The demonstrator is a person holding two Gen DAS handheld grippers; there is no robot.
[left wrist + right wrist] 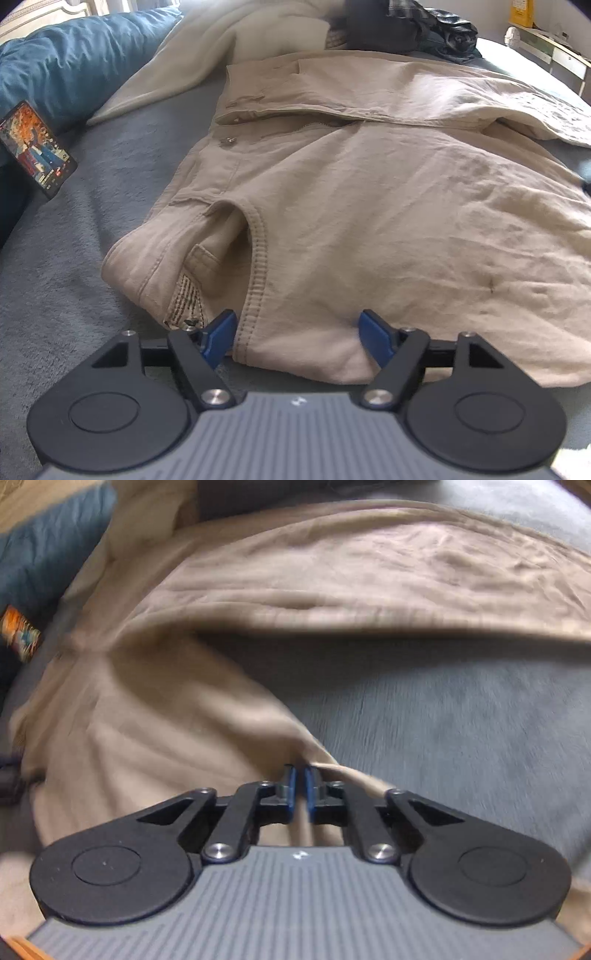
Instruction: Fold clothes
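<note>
Left wrist view: a phone (37,147) with a lit screen leans against a blue pillow (74,55) at the far left, on the grey bed cover (92,184). Beige trousers (351,203) lie spread across the bed, waistband and pocket opening toward the camera, one leg folded over along the far side. Left tongs (297,334) sit low at the near edge of the trousers, level with the bed, blue pads (221,332) spread wide to either side of the hem and gripping nothing. Dark and plaid garments (424,26) are heaped beyond, with a pale blanket (221,44) beside them.

Right wrist view, blurred: right tongs (300,788) are closed narrow on a pinched edge of the beige trousers (147,720), which drape away to the left and far side. Grey bed cover (461,720) fills the right.
</note>
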